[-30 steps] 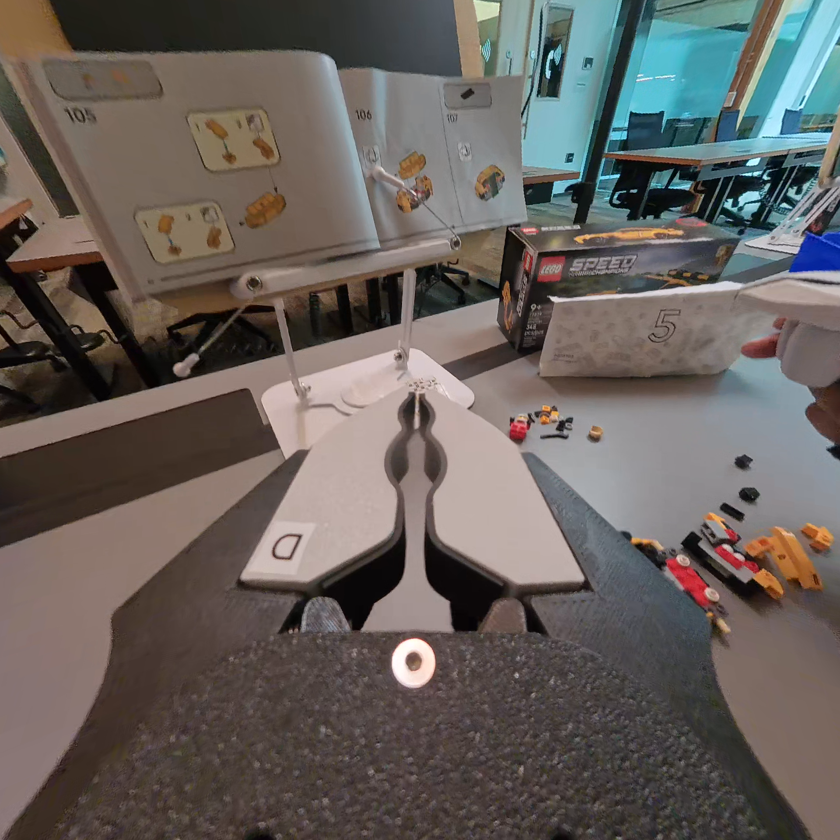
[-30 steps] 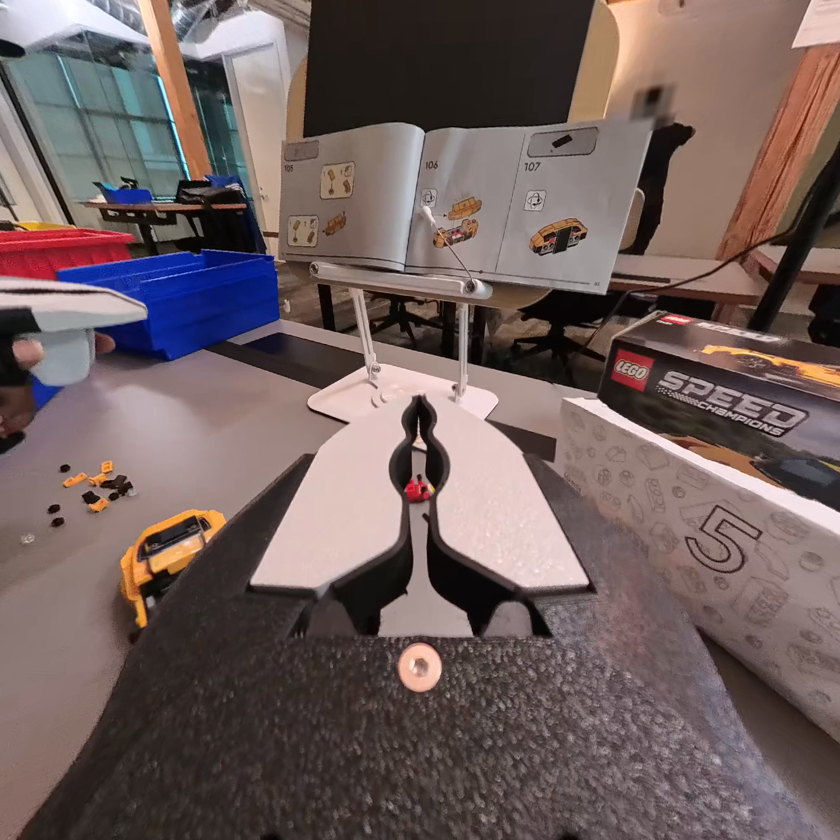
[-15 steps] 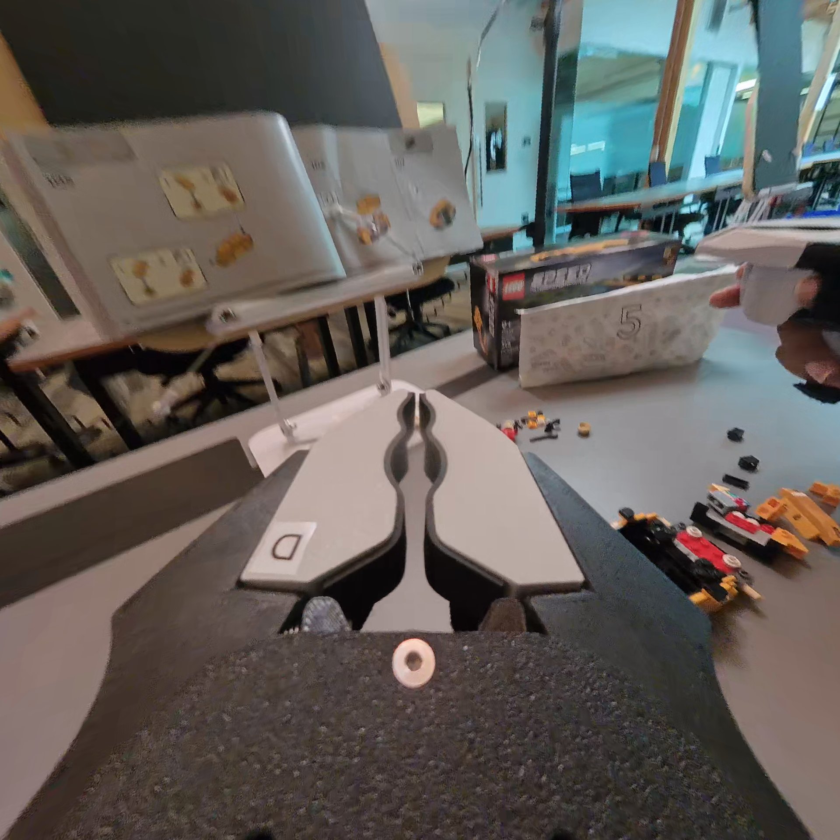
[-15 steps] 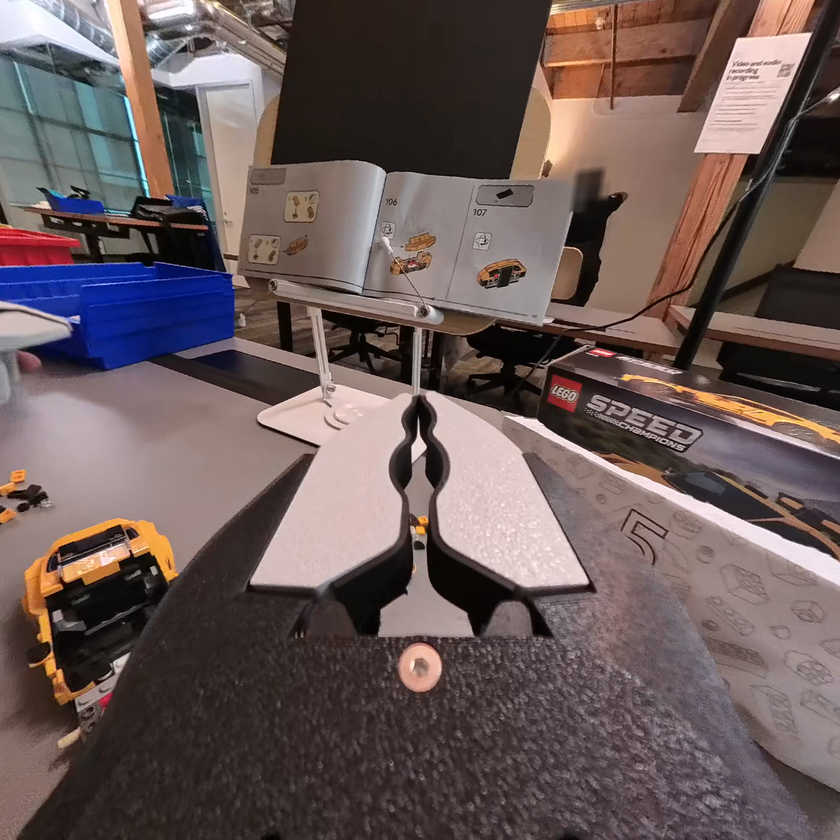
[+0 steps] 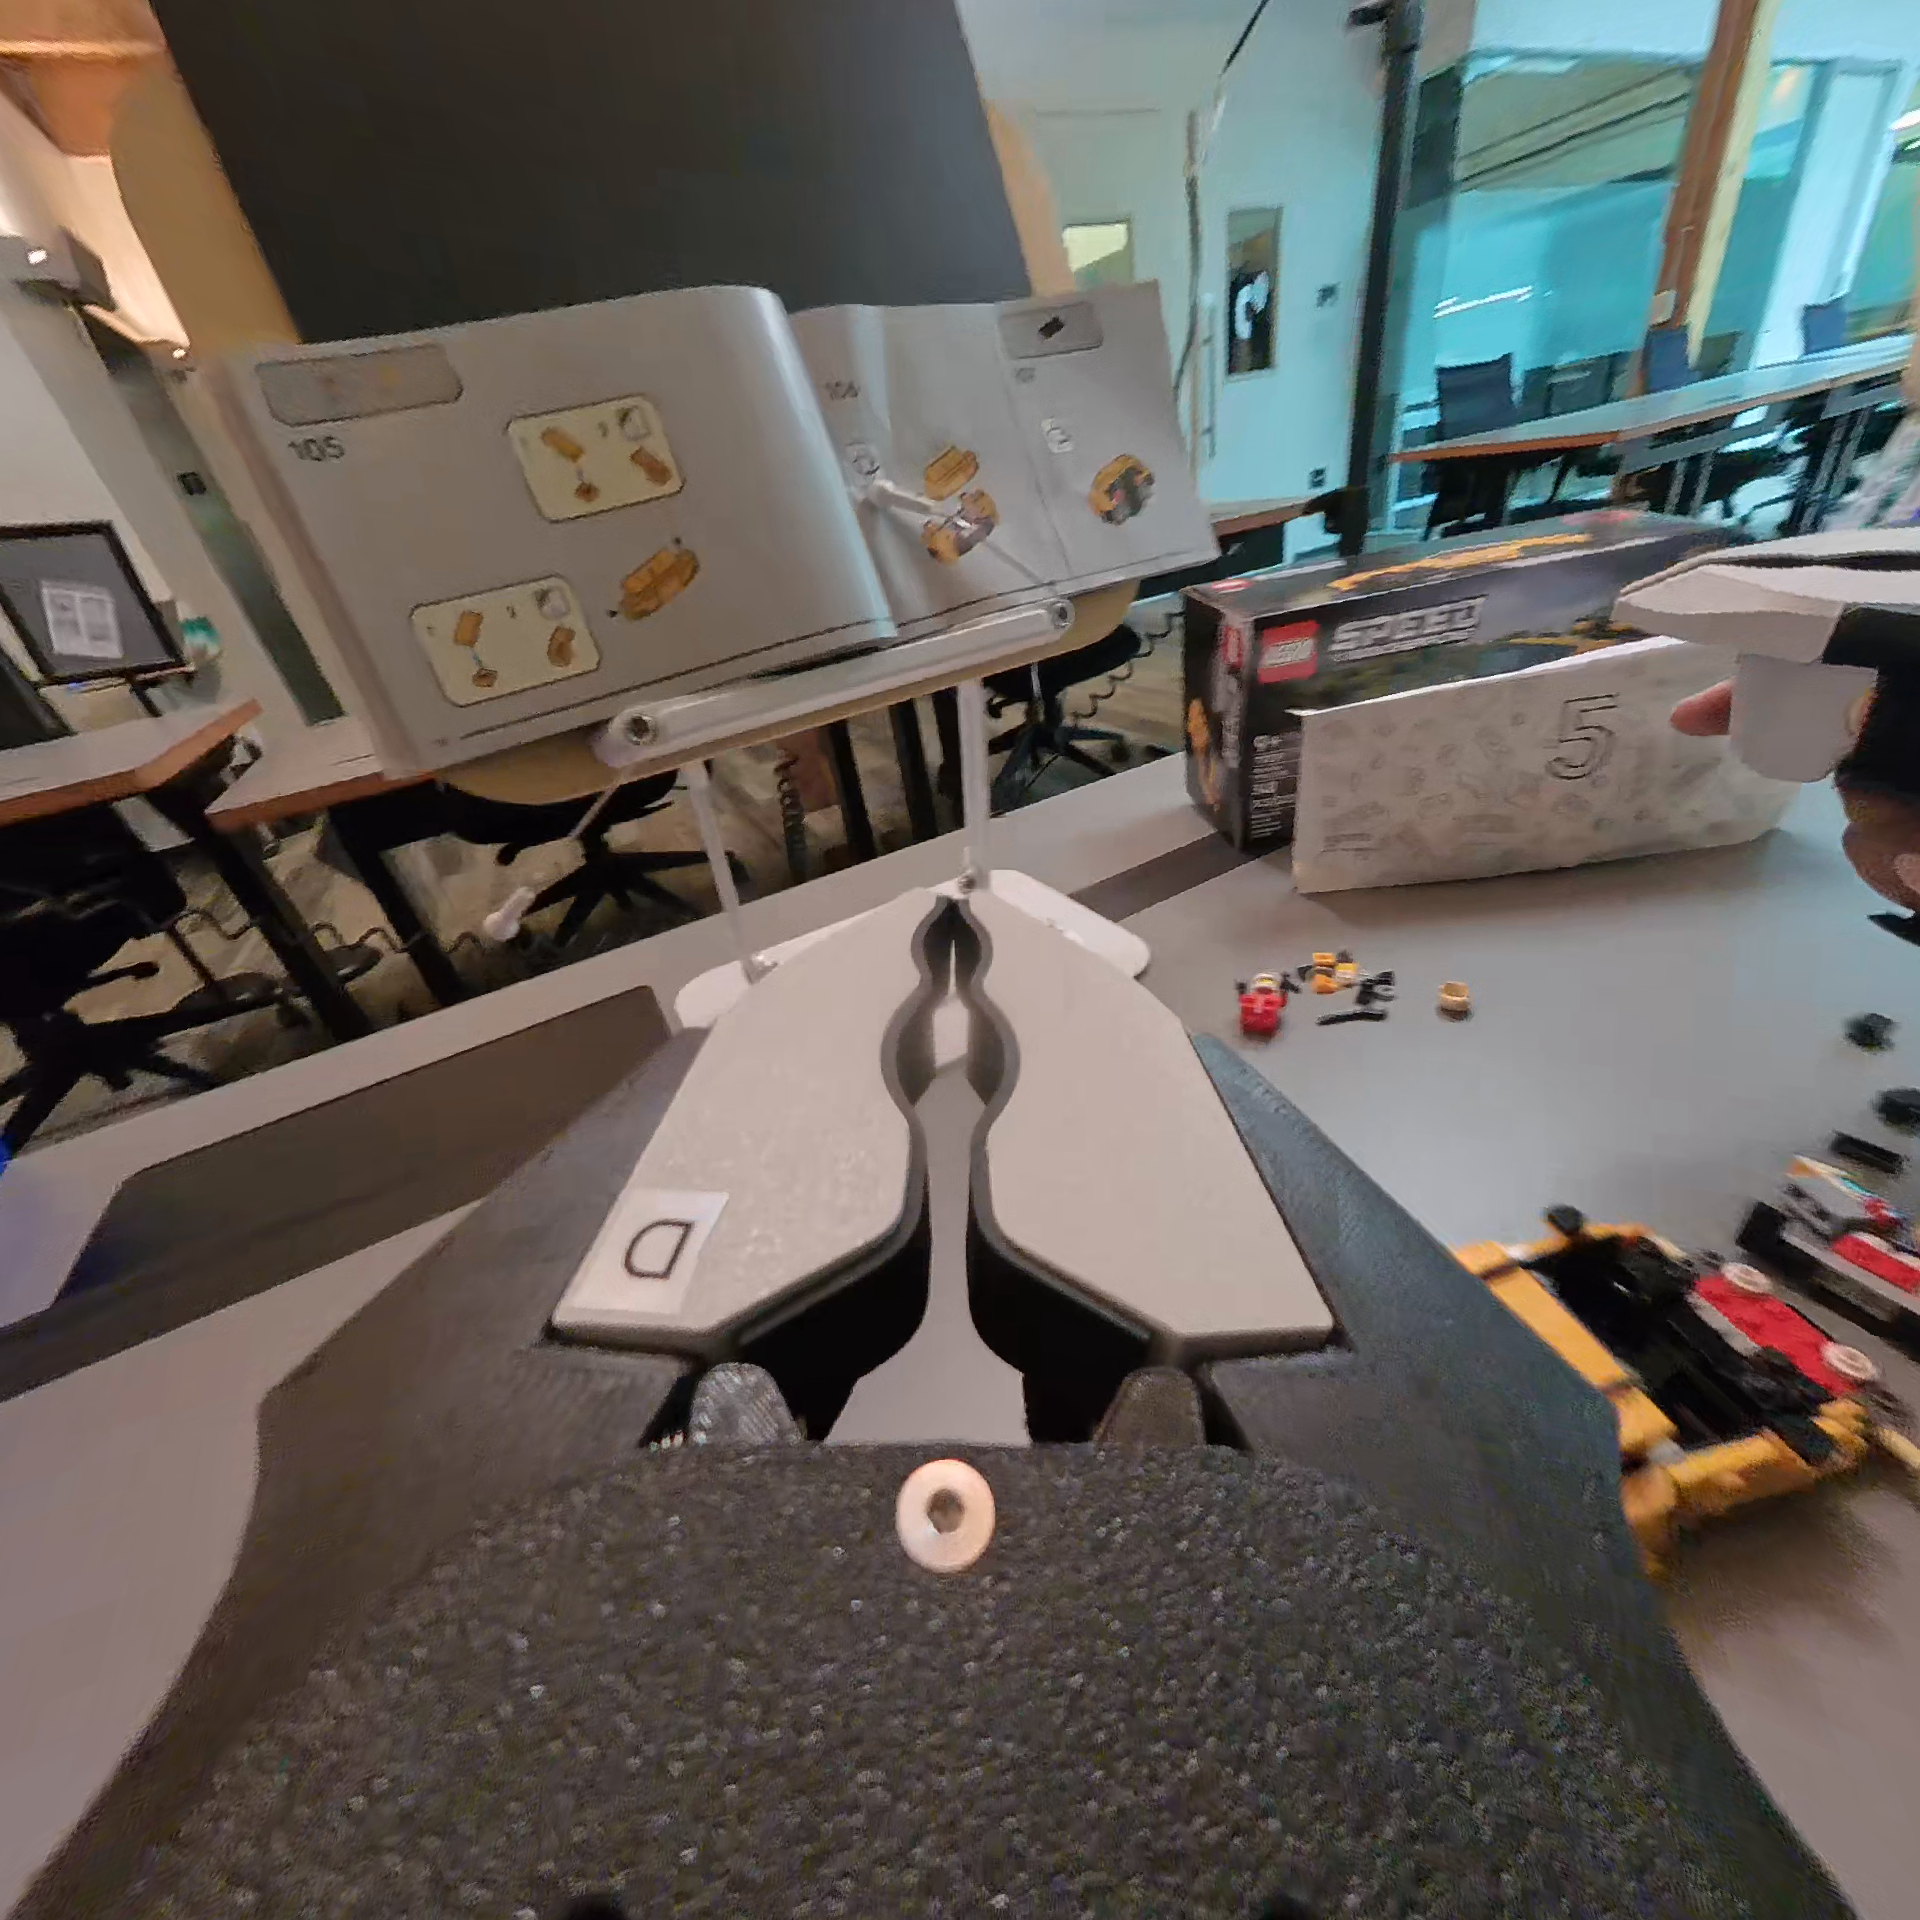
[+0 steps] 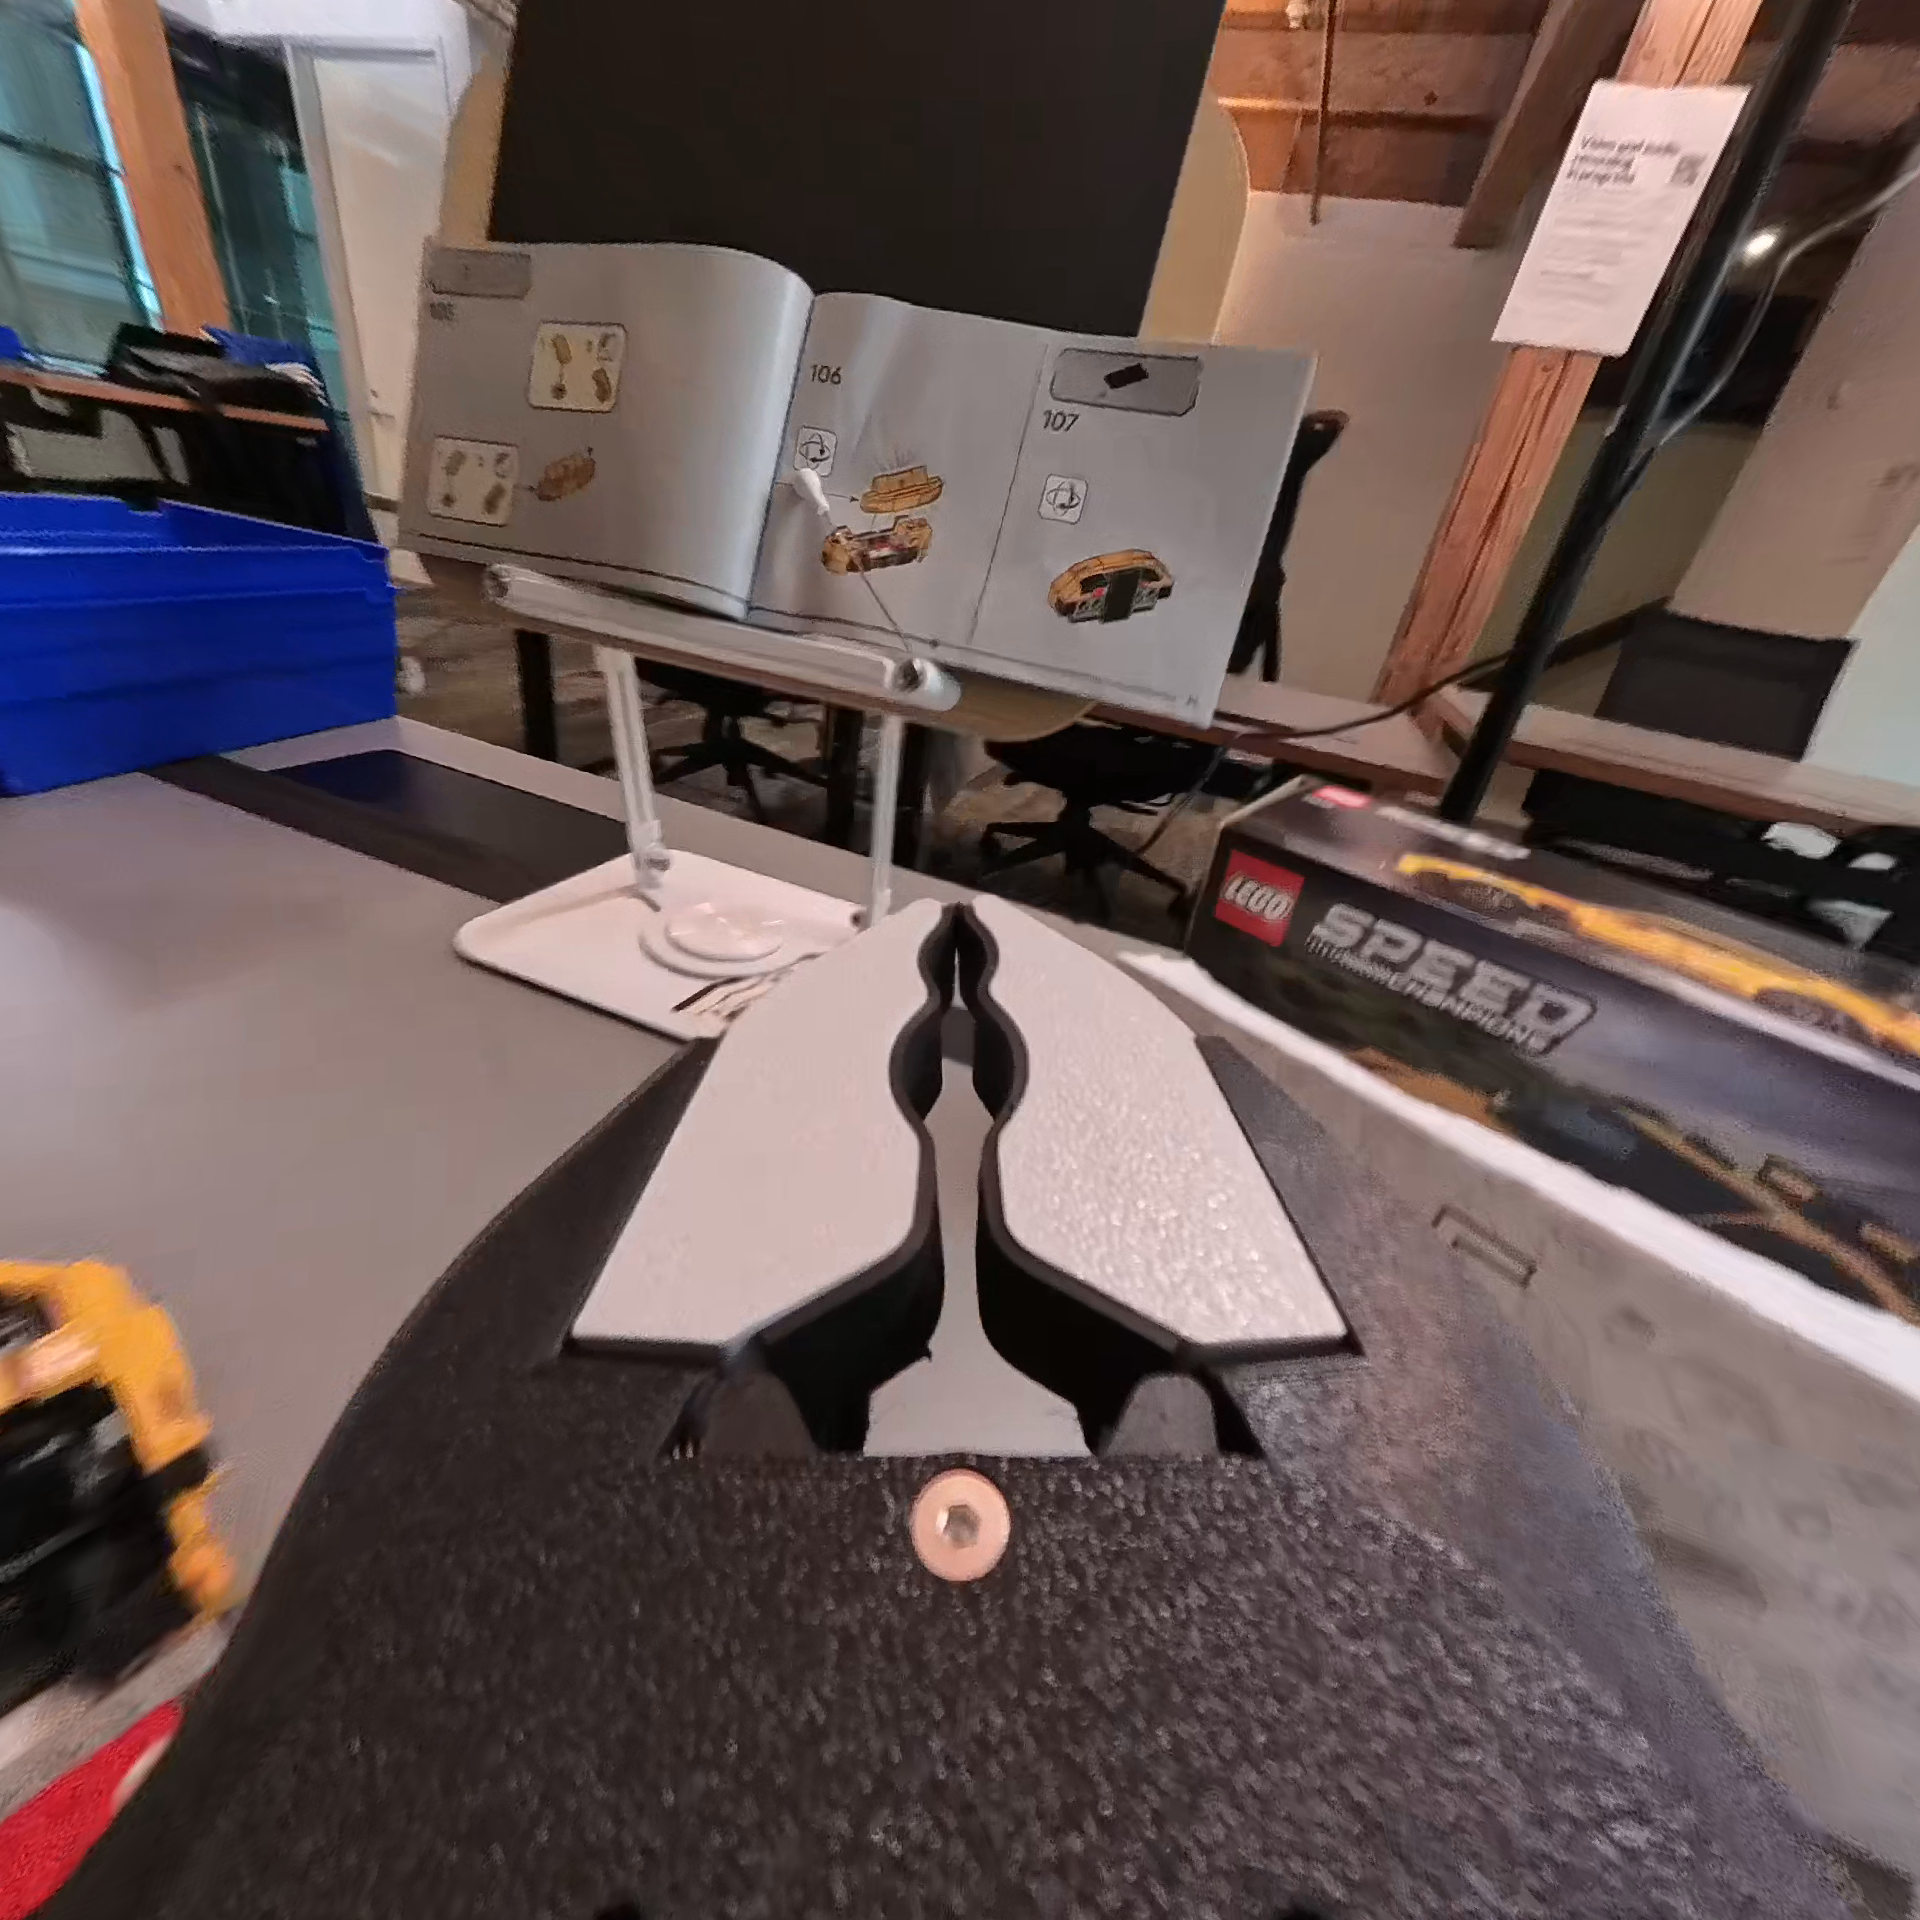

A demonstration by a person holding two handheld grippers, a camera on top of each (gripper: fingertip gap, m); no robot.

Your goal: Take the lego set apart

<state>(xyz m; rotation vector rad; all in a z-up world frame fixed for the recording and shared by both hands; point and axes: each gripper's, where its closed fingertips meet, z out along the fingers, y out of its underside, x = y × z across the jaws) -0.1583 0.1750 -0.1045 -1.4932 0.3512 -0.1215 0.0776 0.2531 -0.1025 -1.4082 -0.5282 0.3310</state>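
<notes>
My left tongs [image 5: 952,914] and right tongs [image 6: 956,914] were both pressed together, gripping nothing. The half-dismantled yellow-and-black lego car [image 5: 1683,1361] lay on the grey surface [image 5: 1455,1091] between them, beside my left tongs

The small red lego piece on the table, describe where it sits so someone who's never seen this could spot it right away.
Start at the book stand holding the open instruction booklet on the grey table. Just right of its white base lies a little cluster of loose bits. The red piece sits at the cluster's left end, the only red one there.
</notes>
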